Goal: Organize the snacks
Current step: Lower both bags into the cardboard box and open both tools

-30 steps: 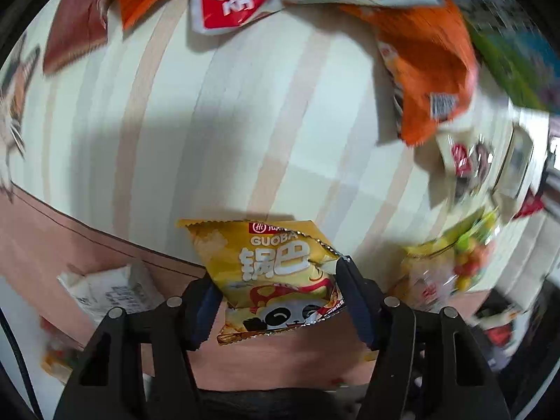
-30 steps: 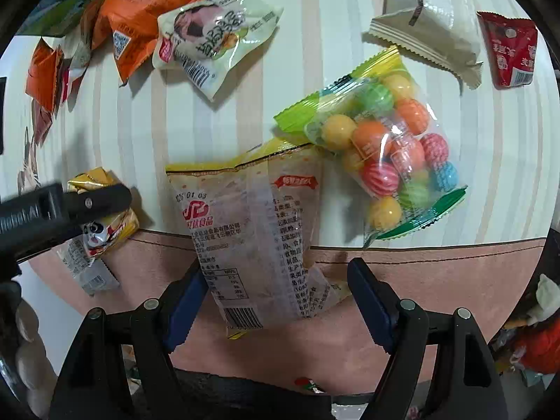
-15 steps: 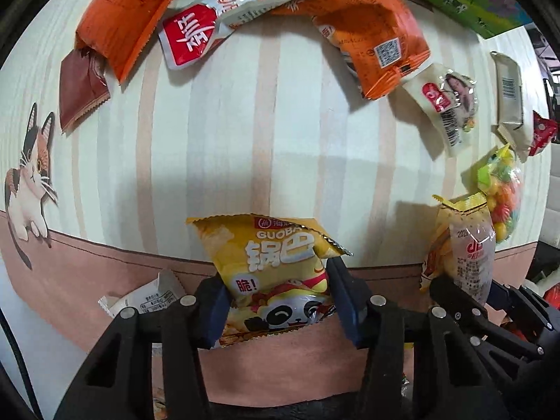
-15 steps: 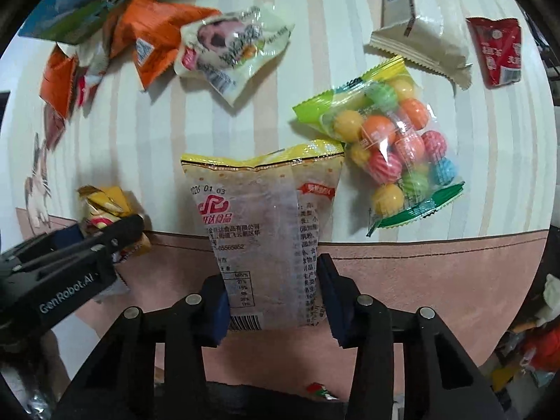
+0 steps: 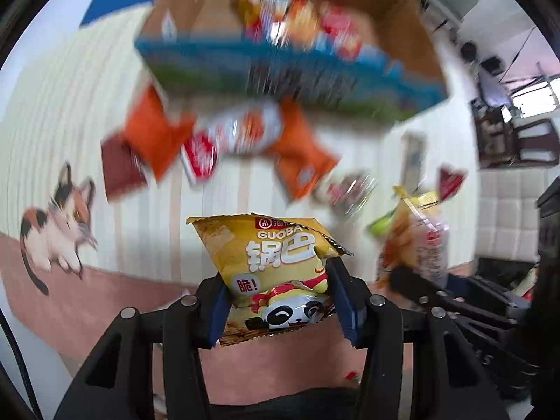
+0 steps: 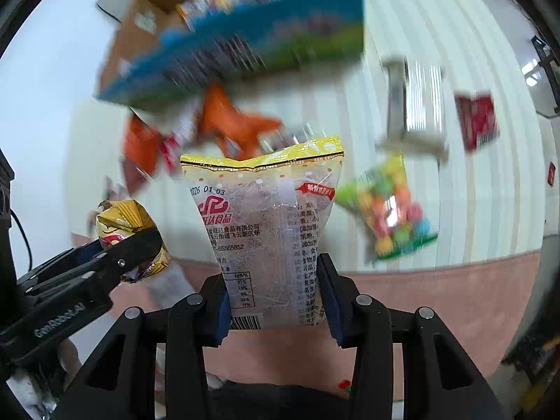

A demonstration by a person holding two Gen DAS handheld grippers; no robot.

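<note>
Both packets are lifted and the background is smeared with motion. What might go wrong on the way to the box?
1. The right hand-held gripper pinches only the lower end of the clear yellow-topped packet; a fast swing may let it slip out.
2. The left hand-held gripper, shut on the yellow panda packet, travels close beside it; they may bump.
3. The cardboard box already holds snacks, so a drop could spill over.

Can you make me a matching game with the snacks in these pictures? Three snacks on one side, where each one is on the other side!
Snacks:
1. yellow panda crisps packet
2. clear packet with yellow top
3. clear bag of colourful candy balls

Places:
A. lying on the striped tablecloth
B. held in the left gripper
C. held in the right gripper

Pairs: 1-B, 2-C, 3-A
</note>
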